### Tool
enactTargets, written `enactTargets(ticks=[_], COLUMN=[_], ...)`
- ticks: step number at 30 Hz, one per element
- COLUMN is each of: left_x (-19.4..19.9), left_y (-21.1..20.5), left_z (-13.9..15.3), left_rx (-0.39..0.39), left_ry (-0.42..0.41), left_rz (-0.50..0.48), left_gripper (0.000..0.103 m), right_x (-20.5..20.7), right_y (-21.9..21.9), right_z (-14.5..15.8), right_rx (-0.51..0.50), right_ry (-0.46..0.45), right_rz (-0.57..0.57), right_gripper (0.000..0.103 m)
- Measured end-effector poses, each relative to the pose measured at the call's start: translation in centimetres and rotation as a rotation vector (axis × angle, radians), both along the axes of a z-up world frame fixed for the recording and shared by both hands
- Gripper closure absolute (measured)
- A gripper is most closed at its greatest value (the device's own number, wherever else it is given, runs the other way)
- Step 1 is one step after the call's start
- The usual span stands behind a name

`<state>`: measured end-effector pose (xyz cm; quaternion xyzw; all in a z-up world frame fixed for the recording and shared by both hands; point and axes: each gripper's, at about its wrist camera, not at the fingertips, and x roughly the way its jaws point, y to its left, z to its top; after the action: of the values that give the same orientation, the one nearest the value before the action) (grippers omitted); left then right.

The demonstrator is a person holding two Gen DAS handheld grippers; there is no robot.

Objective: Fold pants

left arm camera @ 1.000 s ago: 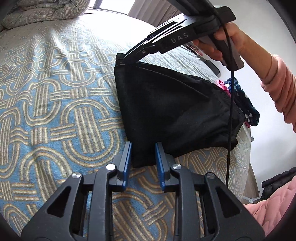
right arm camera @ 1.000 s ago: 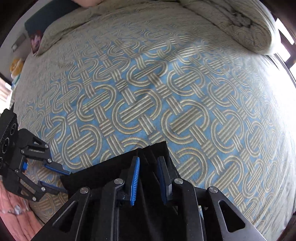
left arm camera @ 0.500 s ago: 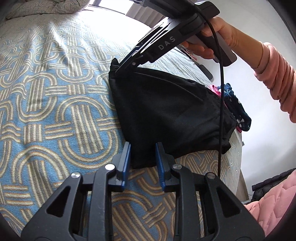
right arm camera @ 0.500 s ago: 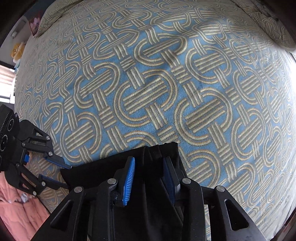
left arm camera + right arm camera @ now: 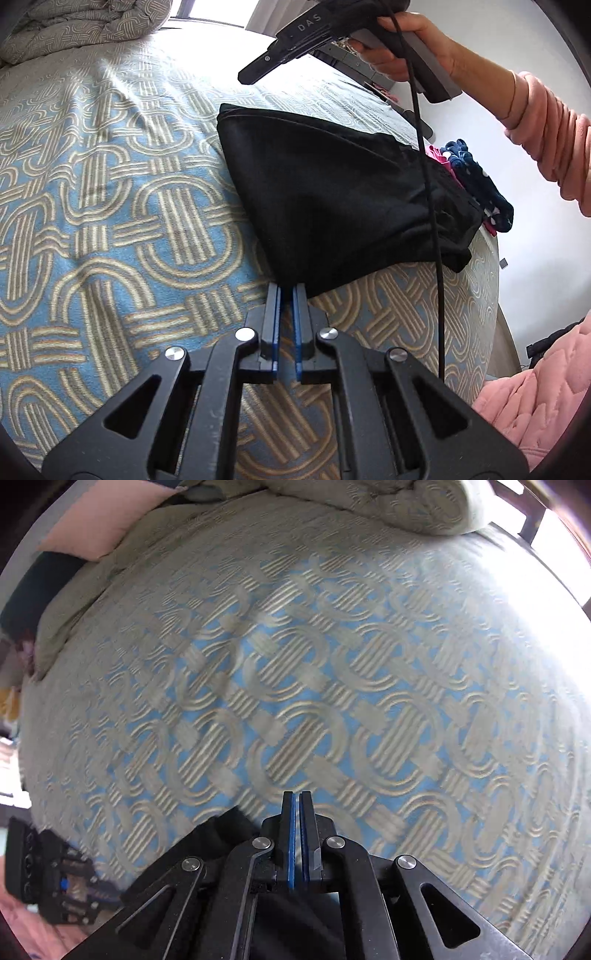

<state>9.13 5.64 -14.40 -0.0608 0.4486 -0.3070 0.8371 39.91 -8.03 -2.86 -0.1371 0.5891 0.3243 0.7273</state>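
Note:
The black pants [image 5: 343,199] lie folded into a compact wedge on the patterned bed cover [image 5: 110,221], near the bed's right edge. My left gripper [image 5: 286,291] is shut with nothing between its fingers, its tips touching the near corner of the pants. My right gripper [image 5: 255,75] is held in the air above the far corner of the pants, clear of the cloth. In the right wrist view it [image 5: 296,797] is shut and empty, with a bit of the black pants [image 5: 221,830] below it and the left gripper [image 5: 55,882] at lower left.
A navy dotted garment [image 5: 476,184] and pink cloth [image 5: 437,157] lie beyond the pants at the bed's edge. A rolled duvet [image 5: 388,506] sits at the far end of the bed, also in the left wrist view [image 5: 81,29]. A pink pillow [image 5: 96,528] lies far left.
Both grippers let go of the pants and closed empty. The right gripper lifted up off the far corner. The left gripper drew back slightly to the near corner.

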Motion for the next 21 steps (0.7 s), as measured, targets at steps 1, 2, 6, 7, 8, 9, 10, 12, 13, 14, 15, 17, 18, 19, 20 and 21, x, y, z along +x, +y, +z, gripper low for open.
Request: enactTargets(ticks=[1,2,6,7,8,9,10,12,13,14,15,17,18,19,20,21], left_x=[-0.1,-0.1,0.4,0.6,0.9,1.3,1.6,2.2,2.5,2.9,3.2,3.1,2.6,2.2,1.8,1.4], left_y=[0.0,0.0,-0.3,-0.2,0.0,0.2,0.3,-0.1,-0.6,-1.0,-1.3,-1.5,-1.4,-1.5,-1.6,-1.8], left_z=[0.1,0.1,0.1,0.1,0.1,0.1,0.3,0.5,0.4,0.3,0.0,0.1,0.6,0.9,1.1,1.1], left_rx=[0.003,0.006,-0.019,-0.036,-0.057,-0.085,-0.118,-0.149,-0.142,-0.131,-0.123,-0.124,-0.128,-0.130,-0.131,-0.120], left_ry=[0.000,0.001,0.024,0.035,0.049,0.058,0.059,0.044,0.033,0.032,0.039,0.024,-0.008,-0.027,-0.028,-0.025], left_rz=[-0.001,-0.001,0.015,0.027,0.036,0.043,0.050,0.054,0.051,0.043,0.037,0.039,0.040,0.033,0.021,0.009], left_gripper=[0.096,0.096,0.096,0.092,0.083,0.069,0.062,0.049,0.049,0.059,0.074,0.092,0.093,0.094,0.095,0.095], right_x=[-1.4,-2.2,-4.3,-4.2,-4.1,-4.1,-4.1,-4.4,-4.7,-5.2,-5.7,-6.6,-6.6,-6.2,-5.4,-4.0], right_y=[1.0,1.8,5.1,5.5,5.9,6.1,6.4,6.8,7.0,7.4,7.8,8.0,7.8,7.4,6.6,5.5], right_z=[-0.1,-0.1,-1.5,-2.1,-2.7,-3.2,-3.7,-4.5,-4.9,-5.2,-5.1,-4.3,-3.5,-2.7,-2.1,-1.9], right_rx=[0.019,0.023,-0.029,-0.059,-0.088,-0.099,-0.098,-0.098,-0.105,-0.117,-0.125,-0.087,-0.057,-0.027,-0.005,-0.024], right_ry=[0.015,0.022,0.075,0.076,0.084,0.107,0.136,0.168,0.169,0.155,0.130,0.102,0.081,0.057,0.025,-0.036], right_rz=[0.052,0.103,0.223,0.225,0.226,0.228,0.230,0.237,0.236,0.224,0.207,0.147,0.117,0.078,0.021,-0.075], right_gripper=[0.098,0.094,0.081,0.079,0.075,0.074,0.073,0.071,0.074,0.088,0.097,0.098,0.099,0.099,0.101,0.103])
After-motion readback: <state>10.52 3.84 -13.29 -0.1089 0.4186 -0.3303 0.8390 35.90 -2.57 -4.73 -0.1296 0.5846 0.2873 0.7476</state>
